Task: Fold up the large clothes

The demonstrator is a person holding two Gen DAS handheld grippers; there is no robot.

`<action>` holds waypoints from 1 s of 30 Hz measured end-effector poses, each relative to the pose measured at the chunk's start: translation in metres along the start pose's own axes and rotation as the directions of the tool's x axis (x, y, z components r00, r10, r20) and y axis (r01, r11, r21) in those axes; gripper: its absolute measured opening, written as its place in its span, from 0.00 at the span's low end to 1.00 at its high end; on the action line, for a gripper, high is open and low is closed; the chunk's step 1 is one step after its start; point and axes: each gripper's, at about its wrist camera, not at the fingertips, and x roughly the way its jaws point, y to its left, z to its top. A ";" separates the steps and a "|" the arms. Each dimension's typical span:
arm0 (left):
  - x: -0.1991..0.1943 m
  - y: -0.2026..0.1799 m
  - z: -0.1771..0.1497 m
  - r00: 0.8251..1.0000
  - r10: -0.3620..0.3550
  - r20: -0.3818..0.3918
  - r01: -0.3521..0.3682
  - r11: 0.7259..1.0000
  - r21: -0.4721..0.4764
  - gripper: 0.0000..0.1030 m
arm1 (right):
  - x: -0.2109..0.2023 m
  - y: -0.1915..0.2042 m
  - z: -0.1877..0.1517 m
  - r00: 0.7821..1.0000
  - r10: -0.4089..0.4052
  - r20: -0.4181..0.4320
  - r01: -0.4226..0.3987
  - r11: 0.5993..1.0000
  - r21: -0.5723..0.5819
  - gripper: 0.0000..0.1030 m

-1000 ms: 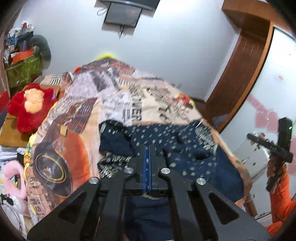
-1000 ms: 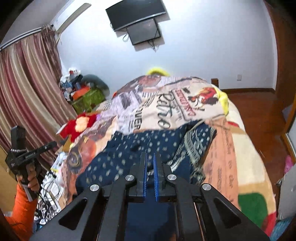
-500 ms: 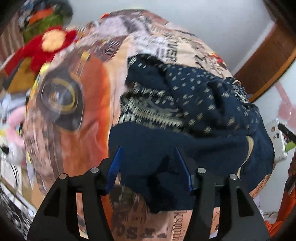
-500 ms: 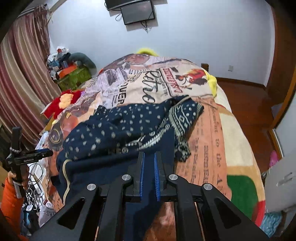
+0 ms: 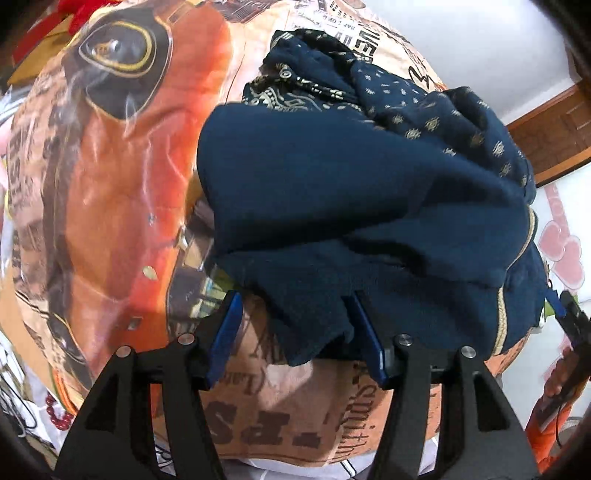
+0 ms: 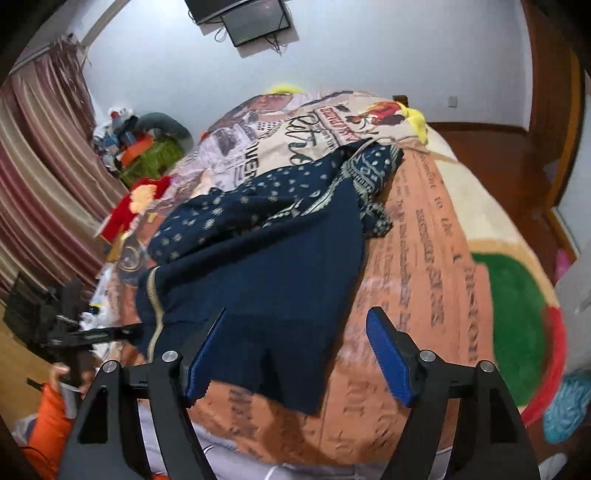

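Navy garment [image 6: 266, 266] on printed bedspread [image 6: 424, 258] – L gripper [image 5: 295, 332] open, R gripper [image 6: 295, 354] opening, neither gripping, wall TV [image 6: 255, 22], curtains [image 6: 48, 147]

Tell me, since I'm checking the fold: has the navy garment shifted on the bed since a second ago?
Yes. The garment now lies bunched nearer the bedspread's near edge, its plain side folded over the dotted part.

Matt navy cloth garment [image 5: 351, 192] on a fuzzy printed blanket [image 5: 110, 192]
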 end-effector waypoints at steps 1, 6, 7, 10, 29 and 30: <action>0.000 0.000 -0.001 1.000 -0.001 0.008 0.001 1.000 -0.002 0.51 | 0.001 0.000 -0.003 1.000 -0.004 -0.010 0.004 1.000 0.002 0.72; -0.006 -0.006 -0.003 0.999 -0.007 0.054 0.006 1.000 0.013 0.16 | 0.016 0.002 -0.019 0.999 -0.006 -0.046 0.006 1.000 0.003 0.72; -0.008 -0.007 -0.004 0.998 -0.004 0.062 0.003 1.000 0.022 0.11 | 0.018 0.003 -0.021 0.999 -0.013 -0.045 0.013 1.000 -0.004 0.72; -0.019 -0.018 -0.007 0.994 0.017 0.106 -0.025 0.997 0.072 0.09 | 0.021 0.007 -0.023 0.999 -0.021 -0.034 0.020 0.999 -0.029 0.61; -0.137 -0.100 0.066 0.894 -0.091 0.439 -0.033 0.963 0.266 0.07 | -0.010 0.030 0.042 0.985 0.069 0.158 -0.052 0.992 -0.112 0.04; -0.138 -0.104 0.075 0.889 -0.090 0.450 -0.038 0.962 0.269 0.07 | -0.012 0.031 0.051 0.982 0.068 0.178 -0.047 0.992 -0.120 0.04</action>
